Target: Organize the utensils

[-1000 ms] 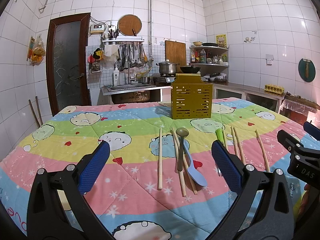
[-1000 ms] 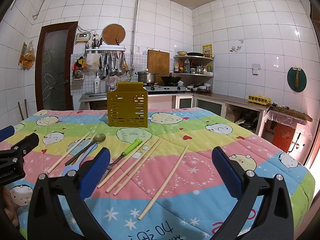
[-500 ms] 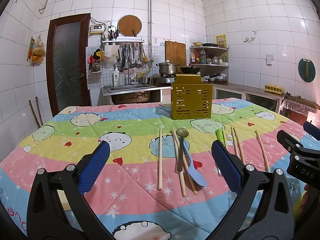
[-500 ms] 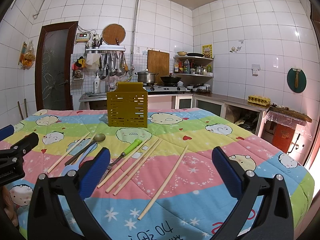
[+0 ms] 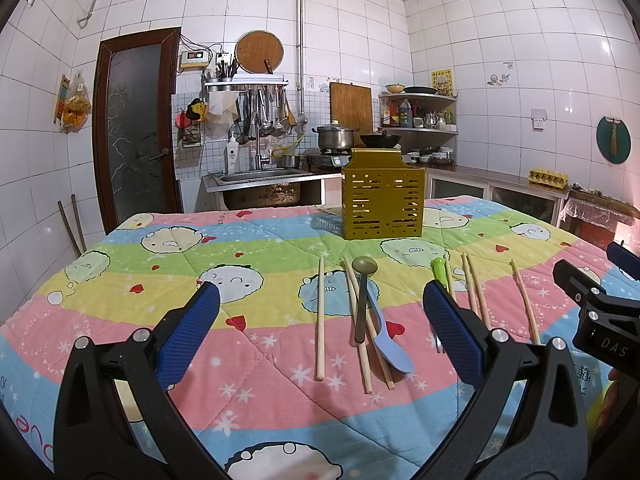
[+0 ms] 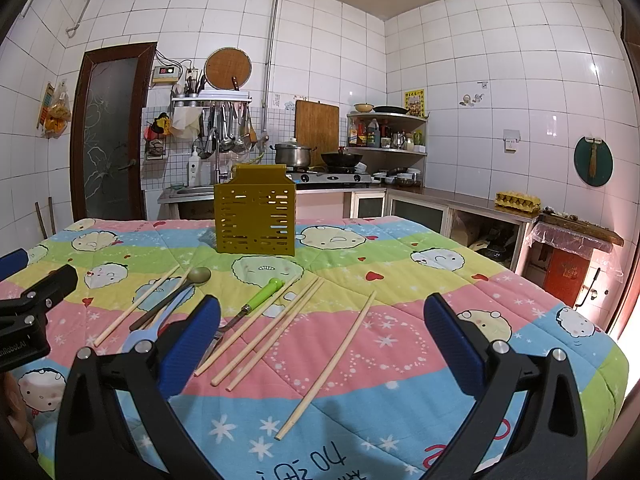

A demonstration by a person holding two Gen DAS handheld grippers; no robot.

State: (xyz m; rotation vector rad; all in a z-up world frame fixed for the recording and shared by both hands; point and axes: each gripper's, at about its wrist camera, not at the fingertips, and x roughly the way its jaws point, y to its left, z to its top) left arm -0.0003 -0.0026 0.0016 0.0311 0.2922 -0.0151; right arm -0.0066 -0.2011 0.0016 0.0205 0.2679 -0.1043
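Observation:
A slotted yellow utensil holder (image 5: 382,196) (image 6: 255,214) stands upright far back on the quilt-covered table. In front of it lie several wooden chopsticks (image 5: 320,316) (image 6: 332,364), a dark olive spoon (image 5: 363,292) (image 6: 176,296), a light blue spoon (image 5: 386,340) (image 6: 150,326) and a green-handled fork (image 5: 439,270) (image 6: 260,300). My left gripper (image 5: 318,336) hangs open above the near table edge, nothing between its blue pads. My right gripper (image 6: 320,336) is open too, over the chopsticks, holding nothing. Each gripper shows at the edge of the other's view.
The table carries a striped cartoon quilt (image 5: 168,280). Behind it are a sink counter (image 5: 256,178), a stove with pots (image 5: 336,140), shelves and a brown door (image 5: 132,128). A low cabinet (image 6: 572,256) stands right of the table.

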